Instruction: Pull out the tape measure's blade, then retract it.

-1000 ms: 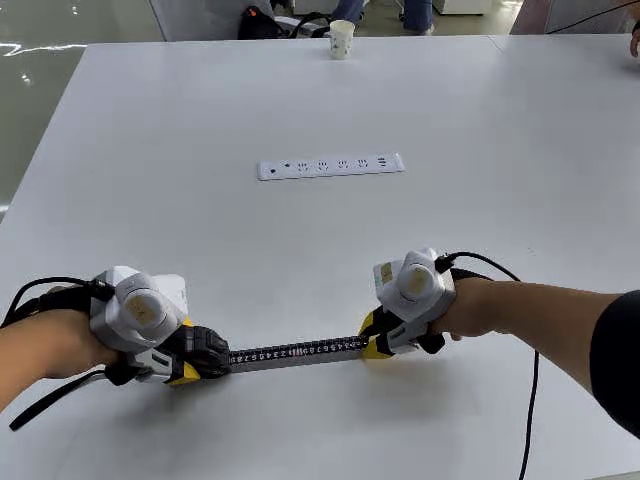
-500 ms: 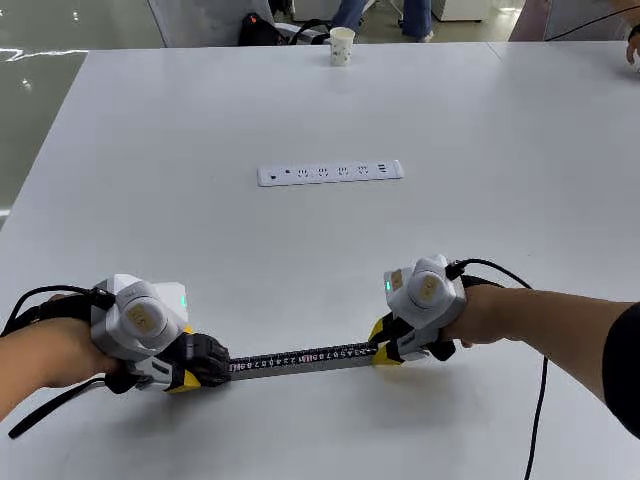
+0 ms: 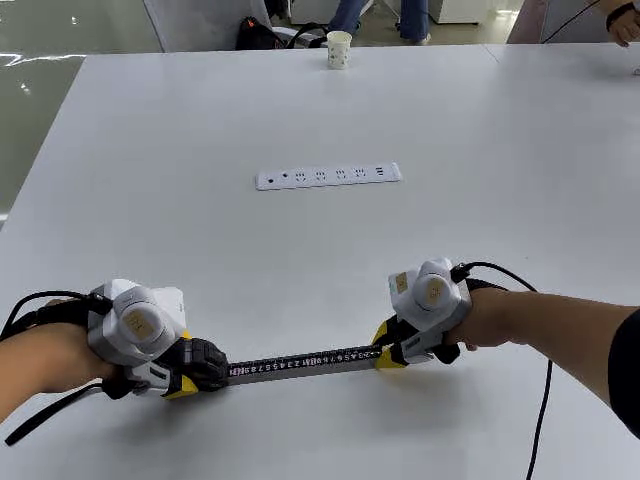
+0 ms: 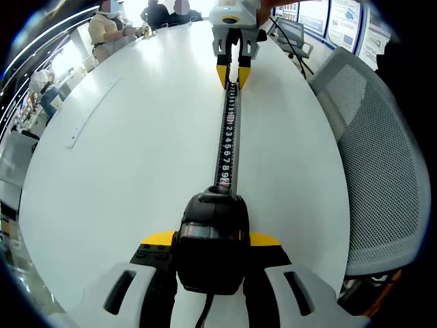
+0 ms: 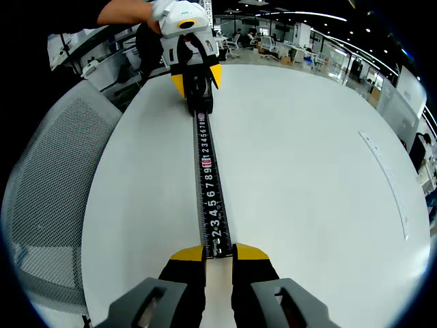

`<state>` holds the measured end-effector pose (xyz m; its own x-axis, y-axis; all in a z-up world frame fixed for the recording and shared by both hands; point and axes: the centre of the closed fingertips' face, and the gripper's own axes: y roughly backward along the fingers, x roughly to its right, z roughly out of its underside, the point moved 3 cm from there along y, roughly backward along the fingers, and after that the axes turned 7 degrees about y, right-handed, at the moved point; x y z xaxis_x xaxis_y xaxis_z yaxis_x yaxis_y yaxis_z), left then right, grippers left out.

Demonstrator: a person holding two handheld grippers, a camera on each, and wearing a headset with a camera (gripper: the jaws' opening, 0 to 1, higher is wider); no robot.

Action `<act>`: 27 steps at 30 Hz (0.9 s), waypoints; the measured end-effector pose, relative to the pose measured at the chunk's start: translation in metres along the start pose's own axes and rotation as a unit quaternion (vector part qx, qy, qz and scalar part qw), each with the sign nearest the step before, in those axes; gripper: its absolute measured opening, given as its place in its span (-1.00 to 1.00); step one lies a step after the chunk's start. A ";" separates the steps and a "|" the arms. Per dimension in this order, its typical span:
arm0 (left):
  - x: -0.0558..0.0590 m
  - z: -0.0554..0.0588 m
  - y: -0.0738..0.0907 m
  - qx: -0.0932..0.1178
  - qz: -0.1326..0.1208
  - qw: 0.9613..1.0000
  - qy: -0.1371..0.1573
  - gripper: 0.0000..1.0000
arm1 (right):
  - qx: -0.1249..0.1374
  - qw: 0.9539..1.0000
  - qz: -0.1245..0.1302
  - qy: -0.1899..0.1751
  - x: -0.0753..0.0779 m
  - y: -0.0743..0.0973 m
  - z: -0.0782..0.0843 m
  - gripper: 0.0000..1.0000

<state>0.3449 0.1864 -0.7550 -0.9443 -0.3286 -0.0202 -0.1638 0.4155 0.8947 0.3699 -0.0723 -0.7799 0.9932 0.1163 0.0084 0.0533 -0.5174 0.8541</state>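
Observation:
The black tape measure case [image 3: 205,362] sits clamped in my left gripper [image 3: 190,372], low on the left of the white table; in the left gripper view the case [image 4: 213,239] fills the space between the yellow-tipped jaws. Its black blade [image 3: 302,362] with white numerals runs right, just above the tabletop, to my right gripper [image 3: 388,350], which is shut on the blade's end. The right gripper view shows the blade [image 5: 209,198] stretching away from the yellow fingertips [image 5: 188,254] toward the left gripper [image 5: 195,80] holding the case.
A white power strip [image 3: 328,176] lies mid-table, well beyond the blade. A paper cup [image 3: 339,48] stands at the far edge. A grey mesh chair [image 4: 382,150] is close to the table's near side. Black cables [image 3: 535,400] trail from both hands.
The right gripper has drawn slightly further right, so a little more blade shows between the grippers. The left gripper and case have stayed roughly where they were.

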 end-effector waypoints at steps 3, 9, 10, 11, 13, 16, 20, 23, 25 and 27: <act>-0.001 0.000 -0.001 0.001 0.000 1.000 0.000 -0.37 | -0.001 1.000 0.000 -0.002 0.000 0.000 0.001 -0.80; 0.000 0.000 0.000 0.001 -0.001 1.000 -0.002 -0.37 | -0.004 1.000 0.000 -0.006 0.000 0.002 0.005 -0.80; 0.001 0.000 0.000 0.001 -0.001 1.000 -0.001 -0.37 | -0.005 1.000 0.000 -0.006 0.000 0.003 0.006 -0.80; -0.001 -0.001 -0.001 0.001 -0.001 1.000 -0.002 -0.37 | -0.005 1.000 0.001 -0.008 0.000 0.003 0.007 -0.80; -0.001 0.000 -0.001 0.000 0.000 1.000 -0.002 -0.37 | -0.005 1.000 0.000 -0.009 -0.001 0.003 0.007 -0.80; 0.001 0.000 0.000 0.001 -0.001 1.000 -0.001 -0.37 | -0.006 1.000 0.000 -0.009 -0.002 0.004 0.007 -0.80; 0.002 -0.001 0.000 0.001 0.000 1.000 -0.001 -0.37 | -0.007 1.000 0.000 -0.010 -0.002 0.004 0.009 -0.80; 0.002 -0.002 0.000 0.001 -0.001 1.000 -0.001 -0.37 | -0.006 1.000 0.001 -0.010 -0.002 0.005 0.011 -0.80; 0.002 -0.001 0.001 0.000 -0.001 1.000 -0.001 -0.37 | -0.006 1.000 0.002 -0.012 -0.003 0.006 0.012 -0.80; 0.002 0.000 0.001 0.000 -0.001 1.000 0.000 -0.37 | -0.005 1.000 0.002 -0.012 -0.003 0.006 0.012 -0.80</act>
<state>0.3429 0.1857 -0.7540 -0.9441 -0.3289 -0.0224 -0.1657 0.4148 0.8947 0.3684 -0.0861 -0.7815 0.9957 0.0931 -0.0006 0.0481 -0.5094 0.8592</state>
